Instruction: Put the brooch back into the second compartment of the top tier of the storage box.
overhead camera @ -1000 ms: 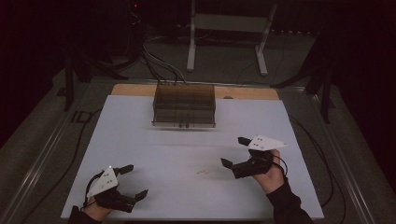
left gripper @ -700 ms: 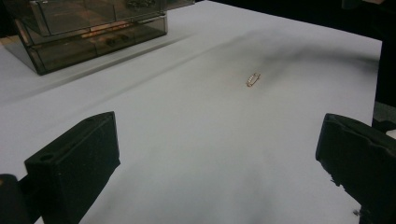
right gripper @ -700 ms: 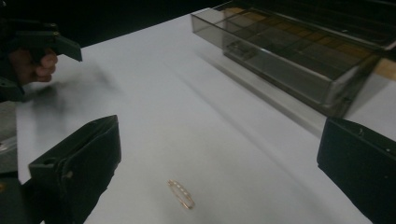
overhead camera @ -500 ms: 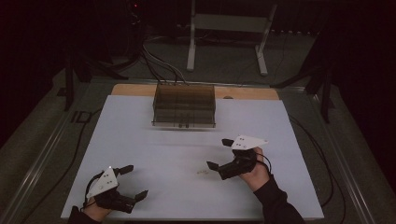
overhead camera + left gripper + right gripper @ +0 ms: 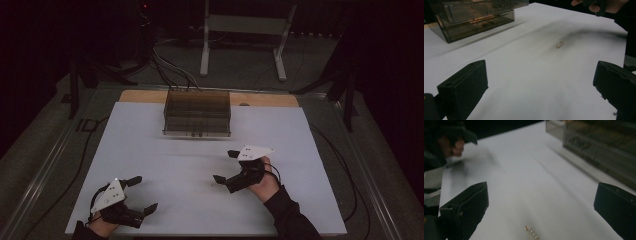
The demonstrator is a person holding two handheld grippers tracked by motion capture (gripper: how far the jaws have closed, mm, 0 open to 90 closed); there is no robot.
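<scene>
Jaws spread wide on right gripper [image 5: 224, 166], low over small gold pin [image 5: 532, 233] lying flat on white sheet [image 5: 150, 150], centre-right. Left gripper [image 5: 142, 195] also agape, parked near-left corner. Risk: pin thin, flat; jaws may skid over it or flick it away. Smoked drawer box [image 5: 197, 113] at far edge. Room dark, cables on floor.

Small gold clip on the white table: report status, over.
Right tongs open, poised over the small gold clip. Clip flat on the white table, untouched. Left tongs open, idle at near edge. Nothing in the way.
</scene>
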